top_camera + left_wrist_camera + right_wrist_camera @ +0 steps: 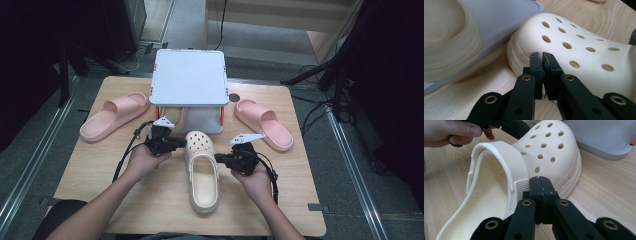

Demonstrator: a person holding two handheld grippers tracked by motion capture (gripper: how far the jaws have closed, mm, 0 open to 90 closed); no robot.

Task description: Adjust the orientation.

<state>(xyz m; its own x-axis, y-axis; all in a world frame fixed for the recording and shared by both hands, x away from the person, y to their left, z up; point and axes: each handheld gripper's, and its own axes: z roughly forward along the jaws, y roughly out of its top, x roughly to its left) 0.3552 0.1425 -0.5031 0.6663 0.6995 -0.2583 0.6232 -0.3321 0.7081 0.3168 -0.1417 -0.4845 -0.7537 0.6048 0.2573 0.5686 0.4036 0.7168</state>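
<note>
**Cream clog flanked by both tongs, ahead of the white rack**

Item 1, at nine o'clock on the worktop [90, 165]: pink slide [114, 116], lying flat, well apart from the work.

Item 2, left tongs [183, 143]: jaws closed on nothing, tips touching or just beside the perforated toe of the clog on its nine o'clock flank. In the left gripper view the pads meet with only frayed lining between them.

Item 3, centre: cream clog [201, 172], sole down, toe toward twelve o'clock, just short of the white rack [189, 77]. A second cream clog [446, 37] already sits in the rack's lower bay.

Item 4, right tongs [218, 158]: jaws closed and empty, tips at the strap hinge on the clog's three o'clock side.

Item 5, at two o'clock: second pink slide [263, 123].

Step judged: steadying or nudging the clog with closed tips, before storing it. Next move likely needs one pair opened and set over the rim or strap, so the clog can be lifted toward twelve o'clock beside its mate.
</note>
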